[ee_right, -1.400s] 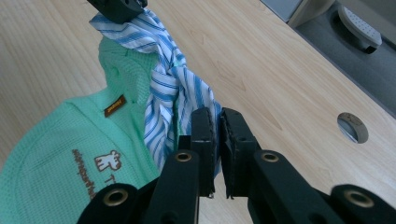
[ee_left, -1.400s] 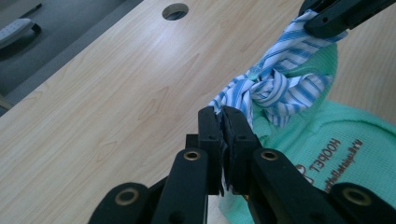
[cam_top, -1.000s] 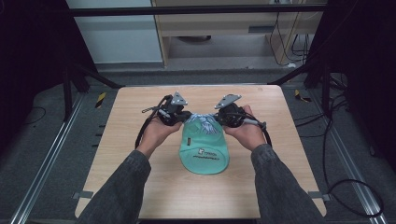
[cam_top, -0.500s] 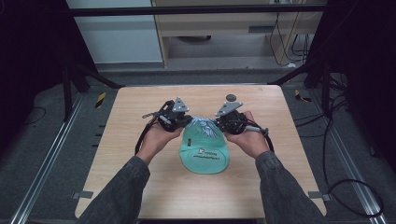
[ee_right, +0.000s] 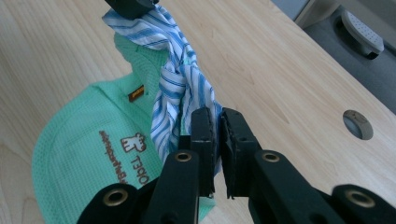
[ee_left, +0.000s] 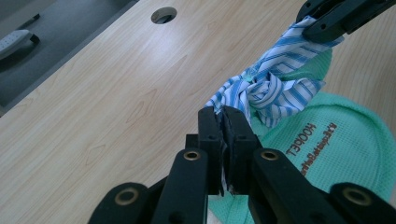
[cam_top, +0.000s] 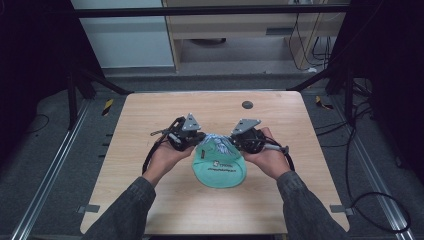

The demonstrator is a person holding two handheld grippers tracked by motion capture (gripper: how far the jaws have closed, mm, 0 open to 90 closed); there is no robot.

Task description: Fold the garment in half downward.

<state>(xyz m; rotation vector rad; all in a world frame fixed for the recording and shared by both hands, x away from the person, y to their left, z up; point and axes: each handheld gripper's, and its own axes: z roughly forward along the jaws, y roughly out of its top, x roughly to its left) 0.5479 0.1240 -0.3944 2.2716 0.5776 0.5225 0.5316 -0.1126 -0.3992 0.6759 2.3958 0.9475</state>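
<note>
A mint-green cloth pouch (cam_top: 220,169) with printed lettering lies on the wooden table (cam_top: 150,115). A blue-and-white striped cloth (cam_top: 216,142) is knotted at its far end. My left gripper (cam_top: 198,142) is shut on one tail of the striped cloth, my right gripper (cam_top: 234,143) on the other. In the left gripper view the jaws (ee_left: 223,117) pinch the striped cloth (ee_left: 273,88) beside the green pouch (ee_left: 341,144), with the right gripper (ee_left: 336,18) clamping the far tail. In the right gripper view the jaws (ee_right: 215,119) clamp the striped cloth (ee_right: 175,79) over the pouch (ee_right: 88,140); the left gripper (ee_right: 130,5) holds the other tail.
A round cable hole (cam_top: 247,105) sits in the table near its far edge. Dark floor, metal rails (cam_top: 45,185) and cables (cam_top: 380,200) surround the table. A shelf unit (cam_top: 235,30) stands beyond the far edge.
Both hands have moved toward the near side of the table and slightly down, carrying the striped cloth with them. The green pouch now looks shorter under the knot.
</note>
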